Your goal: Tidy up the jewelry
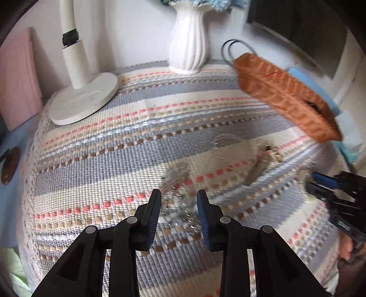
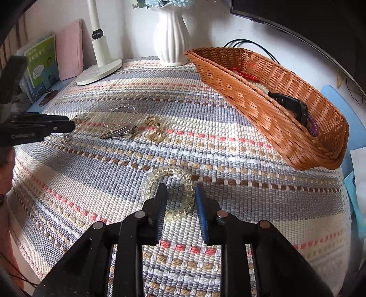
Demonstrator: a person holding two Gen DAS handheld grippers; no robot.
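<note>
My left gripper (image 1: 178, 196) is open, its jaws on either side of a clear crystal bracelet (image 1: 177, 203) lying on the striped woven cloth (image 1: 114, 141). My right gripper (image 2: 180, 190) is open around one side of a pale yellow beaded bracelet (image 2: 169, 189). Between them lie a clear bead bracelet (image 2: 119, 114), a silver hair clip (image 2: 116, 133) and gold earrings (image 2: 155, 134). The wicker basket (image 2: 263, 107) at the right holds a black watch band (image 2: 290, 105), a purple coil tie (image 2: 313, 125), white beads and a red cord. The basket is blurred in the left wrist view (image 1: 283, 96).
A white ribbed vase (image 2: 170, 38) and a white lamp base (image 2: 98, 70) stand at the back. Pink and green books (image 2: 43, 66) lean at the back left. A dark monitor (image 2: 297, 20) and cables are behind the basket. The left gripper shows in the right wrist view (image 2: 71, 124).
</note>
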